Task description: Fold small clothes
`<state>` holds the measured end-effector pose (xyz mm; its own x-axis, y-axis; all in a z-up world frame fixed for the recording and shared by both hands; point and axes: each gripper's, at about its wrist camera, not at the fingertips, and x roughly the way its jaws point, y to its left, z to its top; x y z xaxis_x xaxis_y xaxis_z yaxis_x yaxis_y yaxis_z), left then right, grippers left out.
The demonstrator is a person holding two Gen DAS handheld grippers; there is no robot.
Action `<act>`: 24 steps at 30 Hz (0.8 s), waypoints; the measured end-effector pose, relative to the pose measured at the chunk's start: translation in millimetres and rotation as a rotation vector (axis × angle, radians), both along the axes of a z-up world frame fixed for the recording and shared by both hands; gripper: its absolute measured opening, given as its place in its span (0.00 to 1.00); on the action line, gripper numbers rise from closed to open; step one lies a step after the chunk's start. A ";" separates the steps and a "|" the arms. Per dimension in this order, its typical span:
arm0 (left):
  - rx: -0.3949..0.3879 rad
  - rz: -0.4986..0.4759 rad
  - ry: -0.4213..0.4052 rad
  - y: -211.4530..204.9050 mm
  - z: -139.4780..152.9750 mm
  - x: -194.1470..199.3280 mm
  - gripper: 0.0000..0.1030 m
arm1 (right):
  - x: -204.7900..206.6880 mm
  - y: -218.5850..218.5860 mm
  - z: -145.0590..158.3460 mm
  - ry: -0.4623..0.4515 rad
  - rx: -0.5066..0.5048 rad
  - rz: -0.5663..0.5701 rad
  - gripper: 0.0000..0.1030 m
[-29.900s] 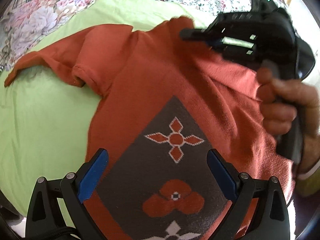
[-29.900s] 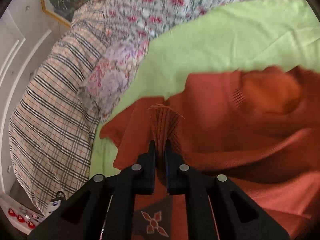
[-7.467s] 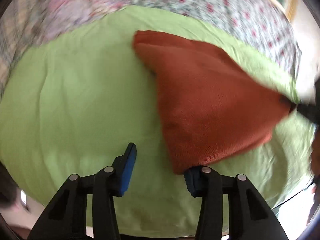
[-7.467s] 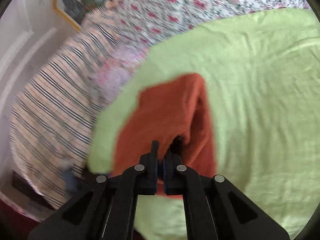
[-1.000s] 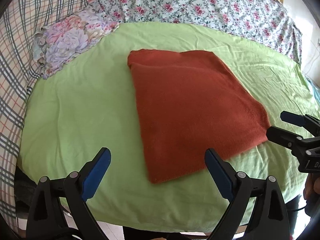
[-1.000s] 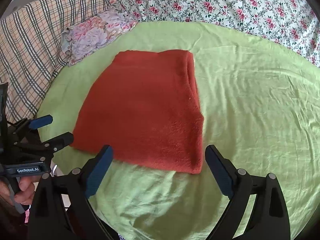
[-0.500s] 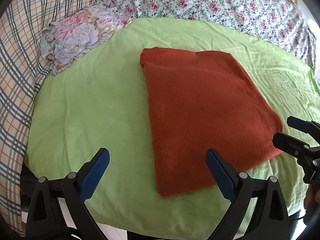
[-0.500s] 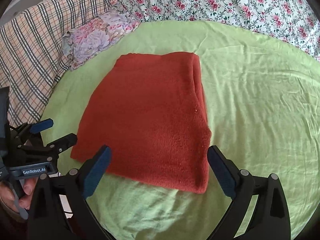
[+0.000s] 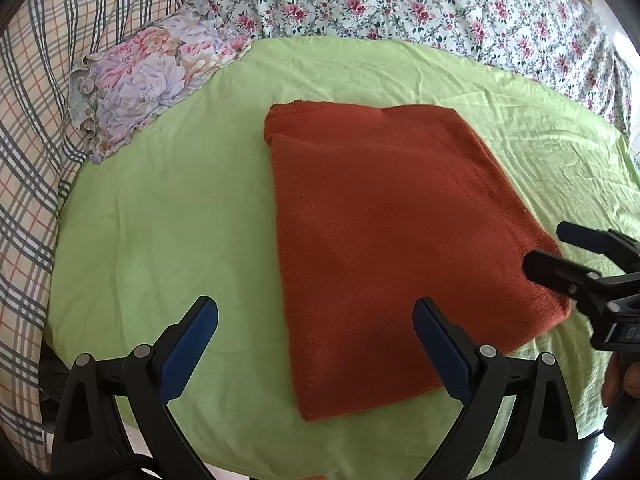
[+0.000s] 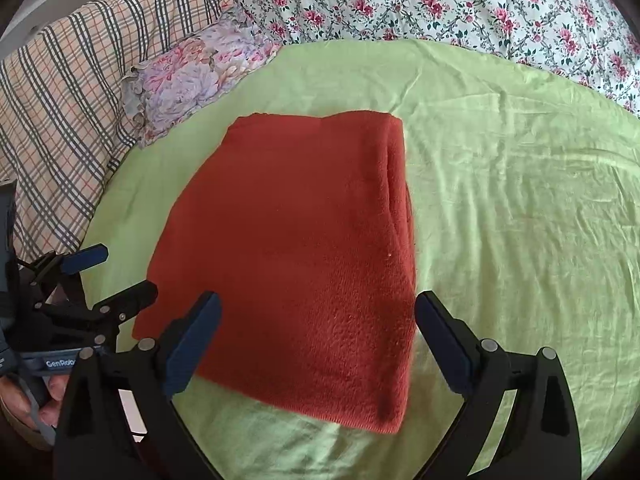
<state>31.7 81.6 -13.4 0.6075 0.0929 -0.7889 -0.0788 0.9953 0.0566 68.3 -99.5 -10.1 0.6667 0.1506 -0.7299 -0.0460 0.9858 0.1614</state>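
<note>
A rust-red knitted garment [image 9: 392,240] lies folded into a flat rectangle on the green sheet [image 9: 160,220]; it also shows in the right wrist view [image 10: 304,248]. My left gripper [image 9: 316,320] is open and empty, held above the garment's near left edge. My right gripper [image 10: 318,316] is open and empty, held above the garment's near edge. Each gripper shows in the other's view: the right one [image 9: 560,248] at the garment's right corner, the left one [image 10: 116,276] at its left corner. Neither touches the cloth.
A floral pillow [image 9: 148,80] lies at the back left on a plaid blanket [image 9: 28,140]. A flowered bedspread [image 9: 420,4] covers the back. The green sheet's front edge drops off just below the grippers.
Both grippers have come slightly closer to the folded garment, which now sits lower and larger in both views. The garment itself has not moved, and both jaws stay open.
</note>
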 end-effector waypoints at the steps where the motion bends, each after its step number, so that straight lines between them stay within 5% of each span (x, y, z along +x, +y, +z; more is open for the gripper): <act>1: -0.007 -0.001 -0.005 0.7 0.5 0.2 0.96 | 0.9 -0.1 -1.2 0.001 0.002 0.001 0.94; 24: -0.042 -0.016 -0.048 -3.0 6.8 -10.3 0.96 | -2.3 4.2 -5.0 -0.014 0.000 -0.007 0.94</act>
